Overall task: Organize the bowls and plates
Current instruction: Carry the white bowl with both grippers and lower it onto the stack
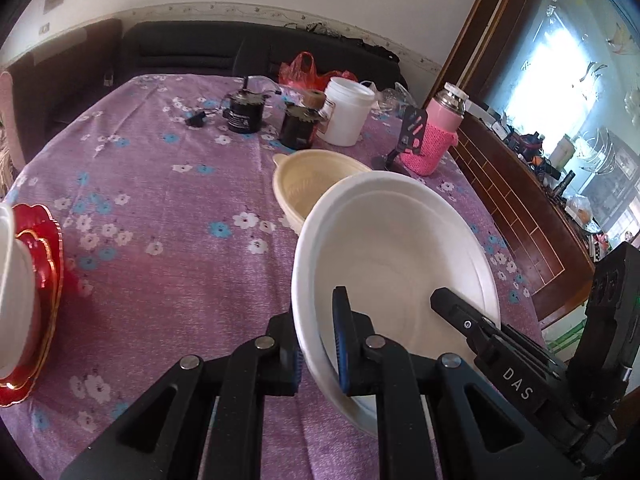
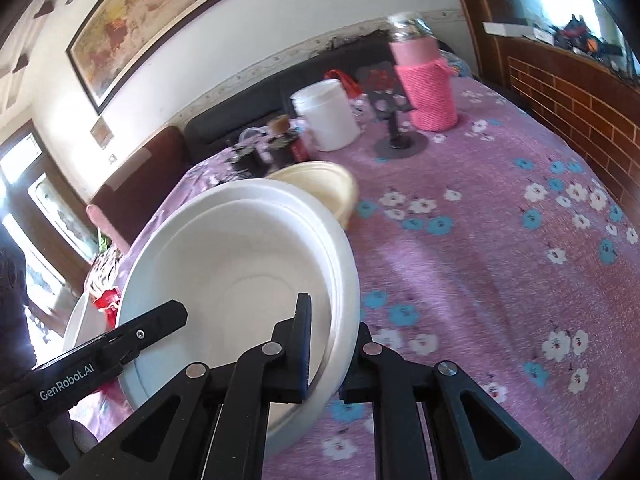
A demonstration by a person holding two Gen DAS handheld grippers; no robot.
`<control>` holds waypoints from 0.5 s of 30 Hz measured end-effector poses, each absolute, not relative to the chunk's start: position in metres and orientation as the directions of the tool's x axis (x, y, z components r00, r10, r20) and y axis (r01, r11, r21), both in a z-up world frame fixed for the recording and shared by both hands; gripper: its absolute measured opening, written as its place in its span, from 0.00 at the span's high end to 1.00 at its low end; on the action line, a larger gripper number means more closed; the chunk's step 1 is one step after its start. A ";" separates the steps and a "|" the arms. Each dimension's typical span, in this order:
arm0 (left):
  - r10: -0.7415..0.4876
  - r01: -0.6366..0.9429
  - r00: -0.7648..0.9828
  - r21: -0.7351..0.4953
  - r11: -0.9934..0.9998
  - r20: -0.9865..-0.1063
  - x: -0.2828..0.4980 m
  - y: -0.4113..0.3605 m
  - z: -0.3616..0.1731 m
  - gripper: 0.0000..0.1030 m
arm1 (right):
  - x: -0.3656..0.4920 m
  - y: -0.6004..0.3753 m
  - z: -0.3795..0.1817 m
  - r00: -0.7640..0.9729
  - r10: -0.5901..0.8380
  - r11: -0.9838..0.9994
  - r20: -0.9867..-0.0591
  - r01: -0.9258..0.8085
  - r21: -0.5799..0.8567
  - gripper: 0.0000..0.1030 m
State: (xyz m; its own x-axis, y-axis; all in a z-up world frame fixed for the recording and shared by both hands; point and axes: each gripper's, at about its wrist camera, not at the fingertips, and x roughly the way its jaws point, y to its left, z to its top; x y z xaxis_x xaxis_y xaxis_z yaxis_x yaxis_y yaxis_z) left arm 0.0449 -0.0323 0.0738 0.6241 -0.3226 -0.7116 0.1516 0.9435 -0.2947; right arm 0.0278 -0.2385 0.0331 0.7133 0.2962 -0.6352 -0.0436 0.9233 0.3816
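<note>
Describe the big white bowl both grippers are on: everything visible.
The white bowl is wide, round and shallow, matte like foam or plastic, with a stepped rim and a faint ring in its base; it looks empty. It is held tilted above the purple tablecloth. The left gripper clamps its left rim, the right gripper its right. The beige bowl sits just behind it; contact unclear.

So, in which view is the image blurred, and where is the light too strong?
Left wrist view: mostly sharp; the window at the right is blown out to white, and the table edge bends from the fisheye. Right wrist view: motion blur smears the dark jars and cream bowl behind the white bowl; the doorway at the left is overexposed.
</note>
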 end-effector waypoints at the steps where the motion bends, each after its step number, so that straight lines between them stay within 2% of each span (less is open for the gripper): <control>1: -0.320 0.142 0.634 -0.301 0.943 -0.704 0.041 -0.024 0.078 0.88 | 0.027 -0.230 0.038 0.714 0.301 0.925 -0.632 -0.058 0.375 0.90; 15: -0.213 -0.047 0.759 -0.378 0.925 -0.616 -0.008 0.123 0.112 0.88 | 0.021 -0.096 0.087 0.681 0.424 0.905 -0.597 -0.291 0.311 0.90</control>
State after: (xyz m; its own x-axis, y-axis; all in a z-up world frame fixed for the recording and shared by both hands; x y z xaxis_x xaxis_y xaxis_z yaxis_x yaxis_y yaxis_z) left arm -0.0078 0.1227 0.1121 0.7587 -0.2128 -0.6157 -0.0472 0.9247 -0.3778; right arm 0.0215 -0.0957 0.0868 0.6807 0.4243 -0.5971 -0.2910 0.9047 0.3111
